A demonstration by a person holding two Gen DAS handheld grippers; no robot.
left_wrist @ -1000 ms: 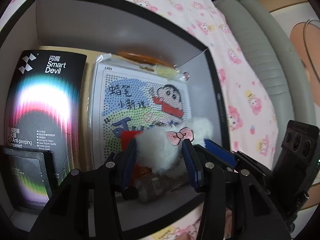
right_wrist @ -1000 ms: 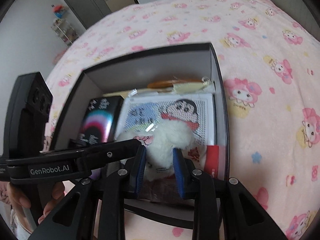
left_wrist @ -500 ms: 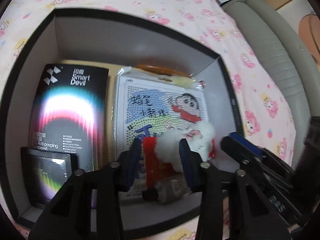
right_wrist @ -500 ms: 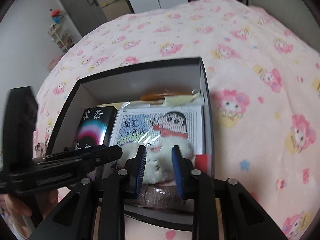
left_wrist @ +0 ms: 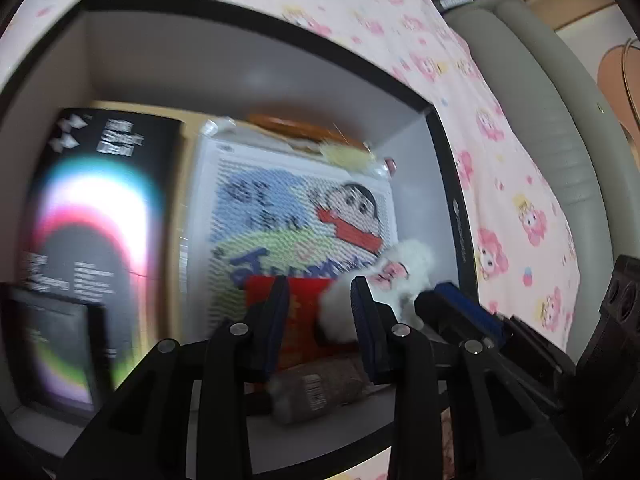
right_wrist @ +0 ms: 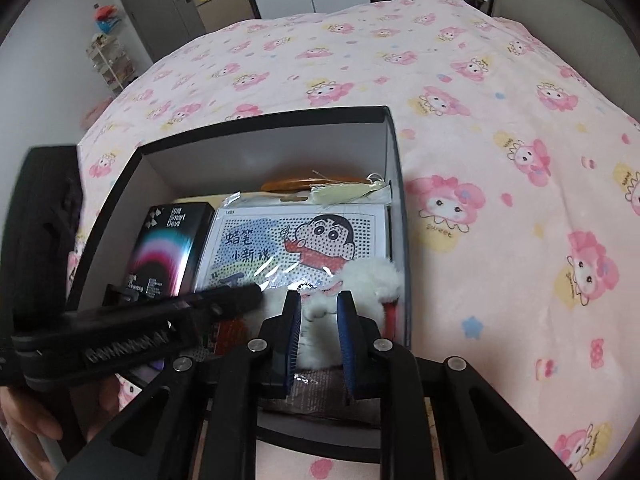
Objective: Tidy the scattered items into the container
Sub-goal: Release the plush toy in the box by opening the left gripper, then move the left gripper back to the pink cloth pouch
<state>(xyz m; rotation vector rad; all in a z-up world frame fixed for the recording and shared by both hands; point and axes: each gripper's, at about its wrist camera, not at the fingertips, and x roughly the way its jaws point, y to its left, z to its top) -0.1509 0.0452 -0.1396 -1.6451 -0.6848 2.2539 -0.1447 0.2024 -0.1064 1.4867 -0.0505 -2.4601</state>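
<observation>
The black-rimmed container (right_wrist: 264, 124) sits on the pink bedspread (right_wrist: 500, 140). A white fluffy toy (right_wrist: 380, 280) with a pink bow lies at its near right corner, also seen in the left wrist view (left_wrist: 412, 256). My right gripper (right_wrist: 319, 300) has its closing jaws pinched on the toy's fluff. My left gripper (left_wrist: 319, 286) hovers just left of the toy. Its jaws are closing, with a red packet (left_wrist: 308, 304) and an edge of fluff showing between them, pads not pressing. The left gripper's fingers (right_wrist: 224, 300) cross the right wrist view.
Inside the container lie a black Smart Devil package (right_wrist: 164, 248), a cartoon bead picture (right_wrist: 296, 240), an orange item (right_wrist: 296, 184) at the back and a brown tube (left_wrist: 316, 392) at the front. A hand (right_wrist: 24, 420) holds the left gripper. A grey sofa (left_wrist: 560, 140) borders the bed.
The left gripper's jaws narrowed and shifted left off the fluffy toy, now over the red packet. The right gripper's jaws narrowed on the toy, and its view tilted up.
</observation>
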